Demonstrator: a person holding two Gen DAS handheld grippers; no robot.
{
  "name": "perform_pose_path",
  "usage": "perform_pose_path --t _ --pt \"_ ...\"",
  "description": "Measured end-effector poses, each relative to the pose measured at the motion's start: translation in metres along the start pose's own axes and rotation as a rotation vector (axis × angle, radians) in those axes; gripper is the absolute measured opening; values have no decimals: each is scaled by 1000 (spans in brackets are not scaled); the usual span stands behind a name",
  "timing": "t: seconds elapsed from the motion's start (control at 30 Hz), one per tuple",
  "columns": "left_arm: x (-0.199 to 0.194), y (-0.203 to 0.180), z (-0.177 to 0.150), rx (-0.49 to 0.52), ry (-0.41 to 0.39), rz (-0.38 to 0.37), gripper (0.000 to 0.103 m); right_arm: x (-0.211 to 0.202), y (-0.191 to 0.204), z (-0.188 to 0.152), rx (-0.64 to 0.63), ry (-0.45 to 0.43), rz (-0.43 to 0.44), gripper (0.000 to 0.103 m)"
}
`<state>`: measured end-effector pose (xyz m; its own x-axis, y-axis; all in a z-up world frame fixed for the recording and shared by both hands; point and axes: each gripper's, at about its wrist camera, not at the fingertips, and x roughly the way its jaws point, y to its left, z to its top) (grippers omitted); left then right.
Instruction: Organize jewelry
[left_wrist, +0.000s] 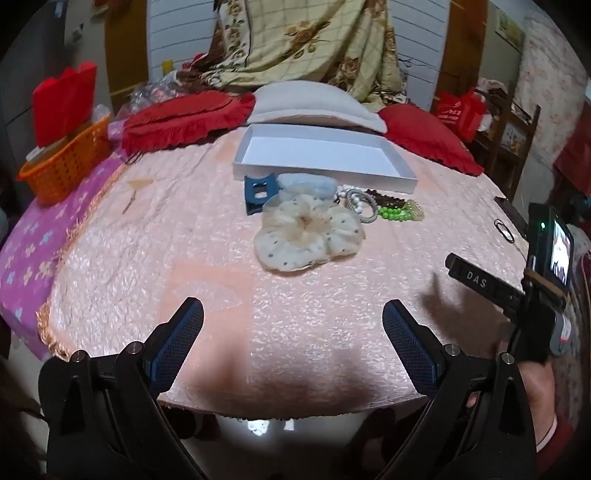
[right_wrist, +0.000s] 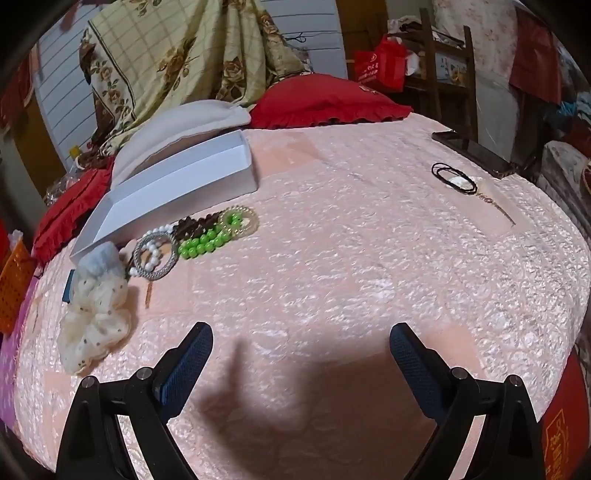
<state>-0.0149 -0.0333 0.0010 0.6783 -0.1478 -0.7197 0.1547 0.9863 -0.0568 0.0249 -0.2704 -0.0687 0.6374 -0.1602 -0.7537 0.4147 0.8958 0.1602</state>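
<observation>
On a pink bedspread (left_wrist: 147, 240), jewelry is clustered just before an empty white box (left_wrist: 325, 157): a blue hair claw (left_wrist: 256, 194), a cream scrunchie (left_wrist: 308, 236), a pearl bracelet (right_wrist: 155, 254), green beads (right_wrist: 203, 242). The pieces overlap, so a pinch could likely drag a neighbour along. Left gripper (left_wrist: 291, 332) and right gripper (right_wrist: 301, 354) are held low over bare bedspread — both spread apart, empty.

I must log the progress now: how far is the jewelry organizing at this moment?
Nothing looks done: the white box is empty. Nothing is in hand: the left gripper and right gripper are both open over the bedspread. Left to do: the cream scrunchie, blue claw clip, pearl bracelet, green bead bracelet and black cord necklace all lie outside the box.
</observation>
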Motion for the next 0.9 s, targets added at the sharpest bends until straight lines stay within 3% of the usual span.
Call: perform_pose_path --t 0.1,0.17,0.27,0.33,0.4,0.47,0.5,0.53,0.57,0.63,0.73,0.8,0.9 --pt "-1 -2 1 15 -6 11 98 2 0 13 -39 21 -9 96" --pt "-1 -2 1 16 -7 5 98 -5 4 20 -75 -12 -48 96" --pt "-1 -3 1 18 -7 3 98 -28 12 31 -154 -137 -134 96" --pt "-1 -4 1 21 -7 -5 98 -51 13 32 -162 -286 -185 96" --pt "-2 -4 1 22 -8 -3 98 -61 11 31 -159 -362 -183 102" --pt "-4 -4 1 22 -13 -5 98 -48 10 37 -182 -267 -158 101" --pt "-5 -5 1 24 -16 -4 98 -40 9 39 -189 -222 -148 97" --pt "-6 -6 0 28 -19 -3 98 -35 6 39 -186 -194 -143 86" --pt "-7 -6 0 30 -22 -6 98 -33 4 39 -178 -184 -149 84" --pt "-8 -6 0 33 -29 -1 98 -35 -3 38 -140 -196 -152 84" --pt "-7 -8 0 44 -15 -18 98 -54 -10 37 -85 -304 -148 84" --pt "-4 -11 -1 56 0 -16 98 -59 -12 36 -67 -355 -90 84" --pt "-4 -13 -2 63 4 0 98 -43 -8 37 -107 -272 -56 84"
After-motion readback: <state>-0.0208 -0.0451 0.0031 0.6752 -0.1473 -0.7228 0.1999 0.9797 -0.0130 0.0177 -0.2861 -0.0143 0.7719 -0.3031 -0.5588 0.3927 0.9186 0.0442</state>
